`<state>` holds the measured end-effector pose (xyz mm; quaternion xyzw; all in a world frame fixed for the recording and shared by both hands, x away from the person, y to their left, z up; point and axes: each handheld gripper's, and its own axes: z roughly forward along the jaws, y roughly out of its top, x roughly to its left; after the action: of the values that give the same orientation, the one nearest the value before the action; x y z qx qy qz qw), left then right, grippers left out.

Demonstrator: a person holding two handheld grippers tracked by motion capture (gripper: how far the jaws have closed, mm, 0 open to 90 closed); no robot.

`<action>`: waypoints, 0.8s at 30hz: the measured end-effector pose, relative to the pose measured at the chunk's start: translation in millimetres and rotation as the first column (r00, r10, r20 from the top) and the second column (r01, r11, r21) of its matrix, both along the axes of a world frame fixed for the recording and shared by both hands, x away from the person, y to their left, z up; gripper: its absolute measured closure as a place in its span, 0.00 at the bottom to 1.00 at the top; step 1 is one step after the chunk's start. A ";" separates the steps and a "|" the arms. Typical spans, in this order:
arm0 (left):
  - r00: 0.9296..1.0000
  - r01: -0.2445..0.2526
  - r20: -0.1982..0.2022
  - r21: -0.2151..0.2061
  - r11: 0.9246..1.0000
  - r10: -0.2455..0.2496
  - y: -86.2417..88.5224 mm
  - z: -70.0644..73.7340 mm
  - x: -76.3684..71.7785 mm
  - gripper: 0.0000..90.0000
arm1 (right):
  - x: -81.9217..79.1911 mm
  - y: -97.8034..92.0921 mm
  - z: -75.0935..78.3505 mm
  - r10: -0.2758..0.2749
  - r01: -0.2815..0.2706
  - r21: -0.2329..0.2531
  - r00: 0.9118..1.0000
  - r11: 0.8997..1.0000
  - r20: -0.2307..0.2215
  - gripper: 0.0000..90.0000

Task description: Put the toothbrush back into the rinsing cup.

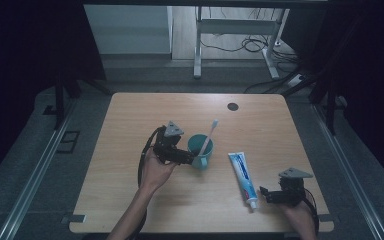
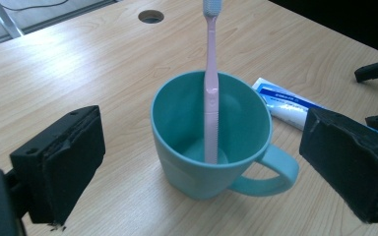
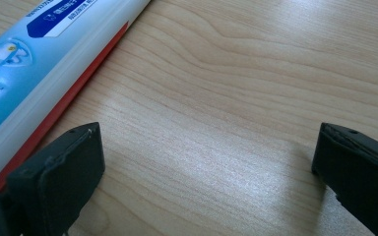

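A teal mug [image 1: 200,150] [image 2: 211,137] stands upright near the table's middle, its handle [image 2: 268,169] turned toward the front right. A pink toothbrush [image 1: 208,136] [image 2: 210,88] leans inside it, bristles up. My left gripper [image 1: 190,159] [image 2: 216,167] is open, its jaws on either side of the mug without touching it. A blue and white toothpaste tube [image 1: 243,178] [image 3: 34,64] lies flat to the mug's right, cap toward the front edge. My right gripper [image 1: 266,194] [image 3: 211,172] stands open just right of the tube's cap end, with bare wood between its jaws.
The wooden table [image 1: 130,125] has a round cable hole [image 1: 233,106] [image 2: 151,16] near its back edge. Beyond the table stand a white desk frame [image 1: 235,35] and loose cables on the floor. The right gripper's jaws also appear at the left gripper view's right edge.
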<state>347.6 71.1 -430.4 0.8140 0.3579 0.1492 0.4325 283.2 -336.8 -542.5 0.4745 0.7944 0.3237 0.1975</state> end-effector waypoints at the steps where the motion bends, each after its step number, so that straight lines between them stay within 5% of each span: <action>1: 1.000 0.002 0.004 0.008 1.000 -0.002 1.4 0.1 -0.7 0.03 | 0.0 0.0 0.0 0.000 0.000 0.000 1.000 1.000 0.000 0.00; 24: 0.999 -0.033 0.022 0.042 0.999 0.032 33.1 -17.1 -22.4 0.01 | -0.3 0.2 0.1 -0.003 0.003 0.003 1.000 1.000 -0.004 0.00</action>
<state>325.2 104.2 -447.4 0.8154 0.3632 0.1724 0.4166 282.9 -336.5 -542.3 0.4765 0.7938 0.3234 0.1955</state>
